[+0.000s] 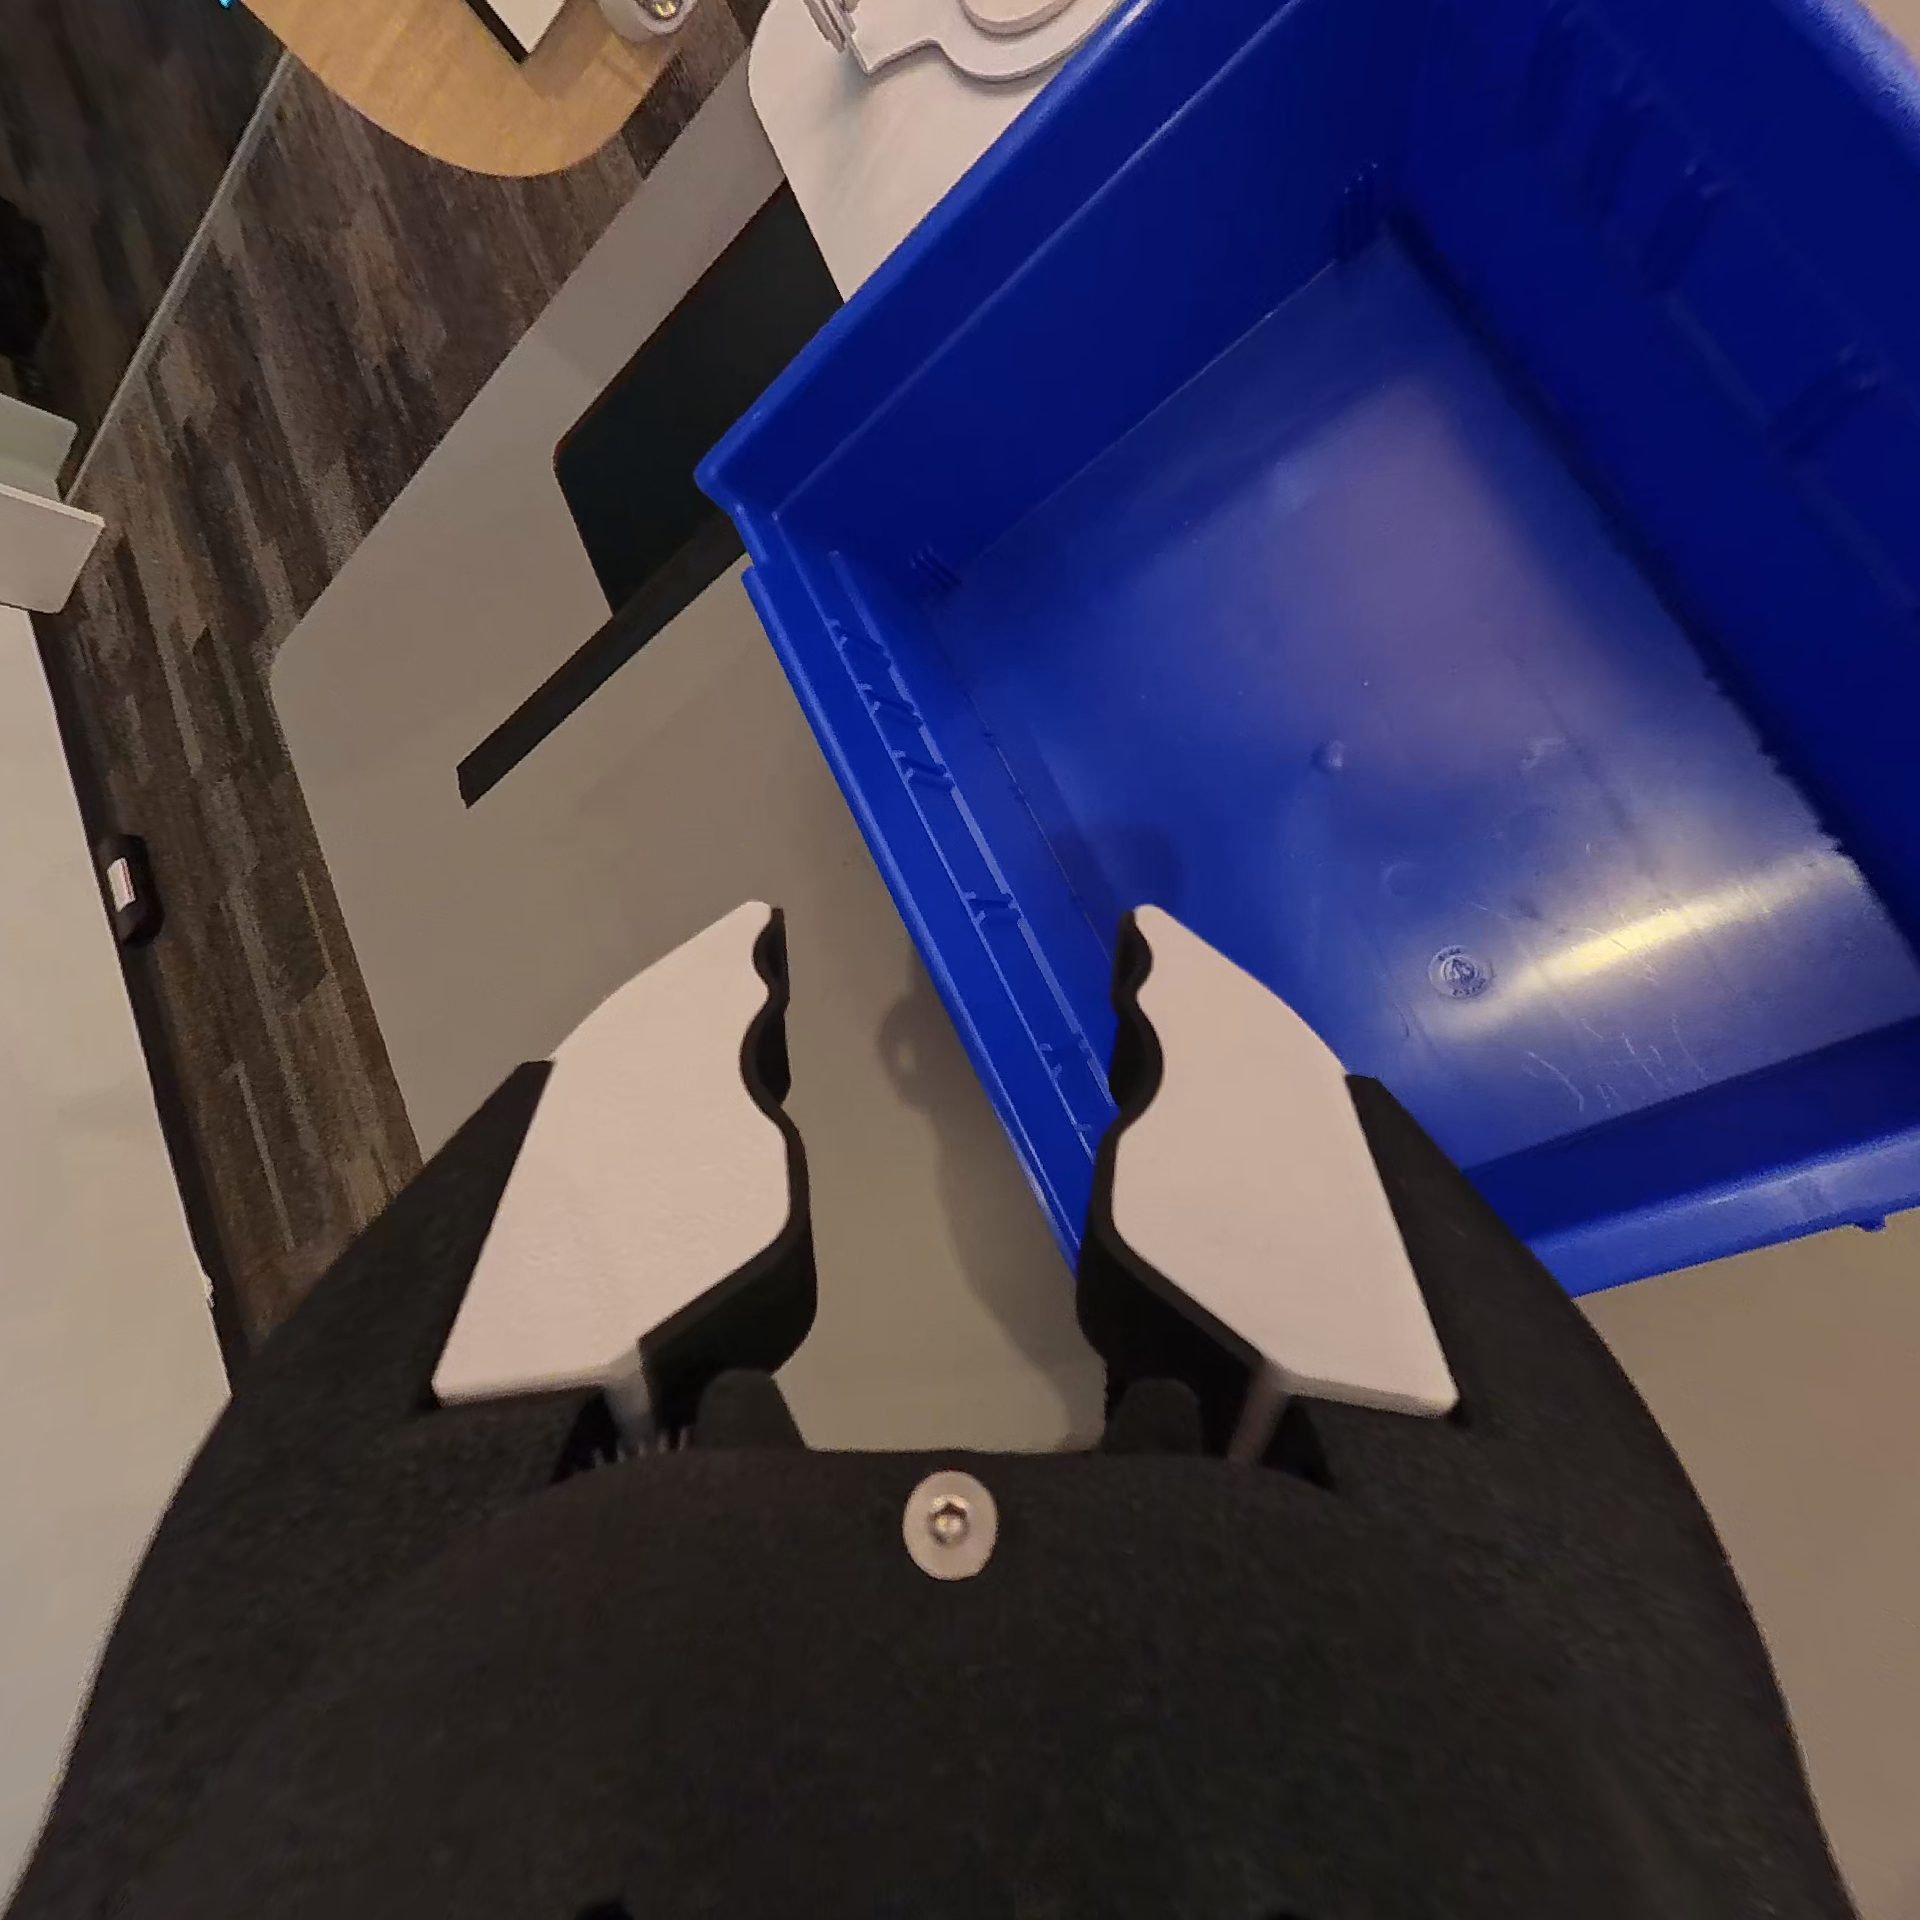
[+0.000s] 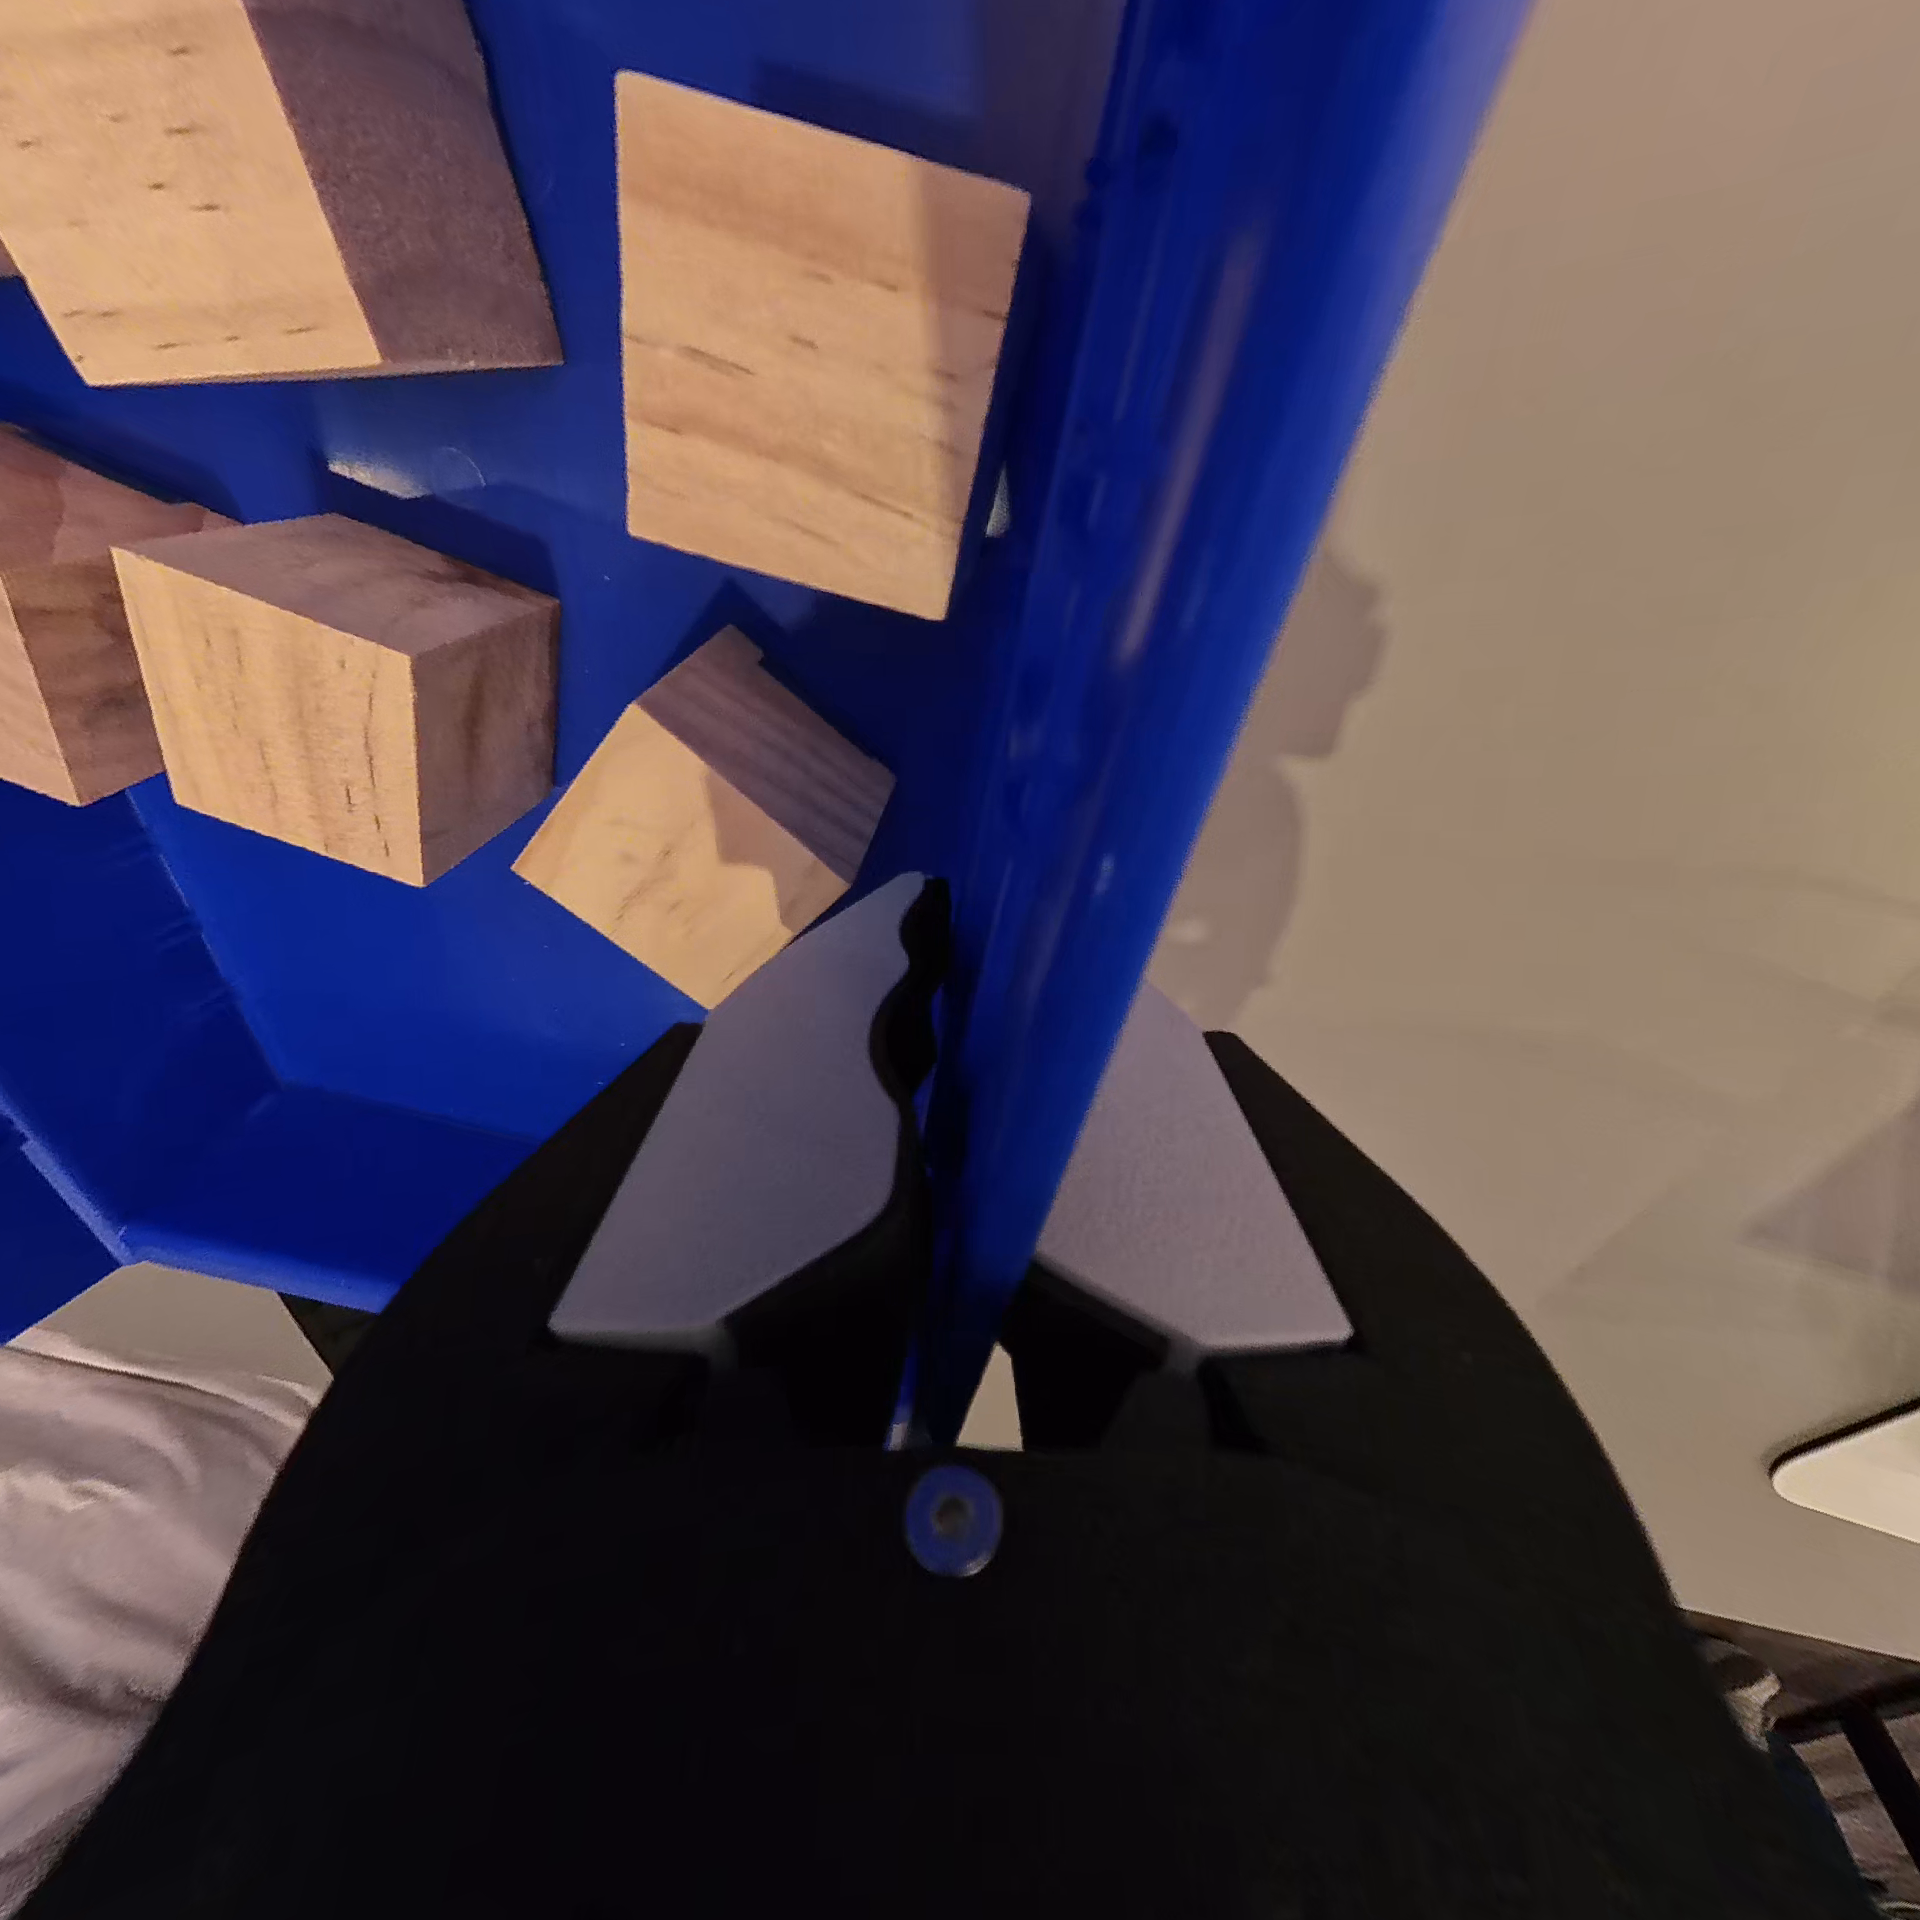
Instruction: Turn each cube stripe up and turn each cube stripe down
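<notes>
Warm dim light, glare on bin floor [image 1: 1621, 935], edges blurred

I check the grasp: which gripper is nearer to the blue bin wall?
Right. The right gripper is shut on the bin wall, one finger inside, one outside. The left gripper hangs open by an empty bin, not touching.

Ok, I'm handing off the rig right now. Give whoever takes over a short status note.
Right gripper: shut on the side wall of a blue plastic bin, one finger inside, one outside.
Left gripper: open, holding nothing, over the grey table beside an empty blue plastic bin.
Wooden cubes: about five lie loose in the right-hand bin; no stripe shows on the faces in view.
Done: no turned cube can be confirmed.
Left: turning the cubes.
</notes>
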The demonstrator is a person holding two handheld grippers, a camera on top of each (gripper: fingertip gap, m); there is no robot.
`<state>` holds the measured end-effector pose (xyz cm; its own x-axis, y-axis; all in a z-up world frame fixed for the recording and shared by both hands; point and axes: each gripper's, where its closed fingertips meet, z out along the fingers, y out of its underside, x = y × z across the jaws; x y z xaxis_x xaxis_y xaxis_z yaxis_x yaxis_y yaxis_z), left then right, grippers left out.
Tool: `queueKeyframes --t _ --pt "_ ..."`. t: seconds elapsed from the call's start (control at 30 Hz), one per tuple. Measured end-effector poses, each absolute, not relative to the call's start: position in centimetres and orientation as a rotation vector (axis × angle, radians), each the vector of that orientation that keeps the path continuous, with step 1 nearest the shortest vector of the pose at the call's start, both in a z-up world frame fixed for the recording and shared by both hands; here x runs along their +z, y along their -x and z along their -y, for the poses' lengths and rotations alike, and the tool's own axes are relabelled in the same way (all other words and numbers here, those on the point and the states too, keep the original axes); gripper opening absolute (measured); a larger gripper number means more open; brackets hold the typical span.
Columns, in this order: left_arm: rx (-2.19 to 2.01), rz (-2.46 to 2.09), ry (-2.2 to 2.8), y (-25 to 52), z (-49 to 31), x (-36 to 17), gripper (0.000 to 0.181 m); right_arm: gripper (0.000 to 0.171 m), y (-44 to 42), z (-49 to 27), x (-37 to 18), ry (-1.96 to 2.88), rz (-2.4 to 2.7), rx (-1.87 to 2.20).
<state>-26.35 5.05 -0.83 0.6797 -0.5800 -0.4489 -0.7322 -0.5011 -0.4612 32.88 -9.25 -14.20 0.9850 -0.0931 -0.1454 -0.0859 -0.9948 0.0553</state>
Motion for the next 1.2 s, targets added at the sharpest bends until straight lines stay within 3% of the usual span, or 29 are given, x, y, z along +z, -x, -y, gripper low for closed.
queueKeyframes --t 0.33,0.67,1.2 --pt "0.263 -0.985 2.247 27.2 -4.9 0.2 0.053 0.005 -32.8 9.4 -14.1 -3.098 0.166 -0.266" --pt "0.249 -0.848 2.253 31.1 -5.7 2.2 0.059 0.005 -32.3 10.7 -12.7 -3.068 0.205 -0.327" --pt "0.538 -0.67 2.224 35.9 -7.8 3.4 0.054 0.005 -21.9 9.0 -4.6 -3.05 -0.16 -0.446"
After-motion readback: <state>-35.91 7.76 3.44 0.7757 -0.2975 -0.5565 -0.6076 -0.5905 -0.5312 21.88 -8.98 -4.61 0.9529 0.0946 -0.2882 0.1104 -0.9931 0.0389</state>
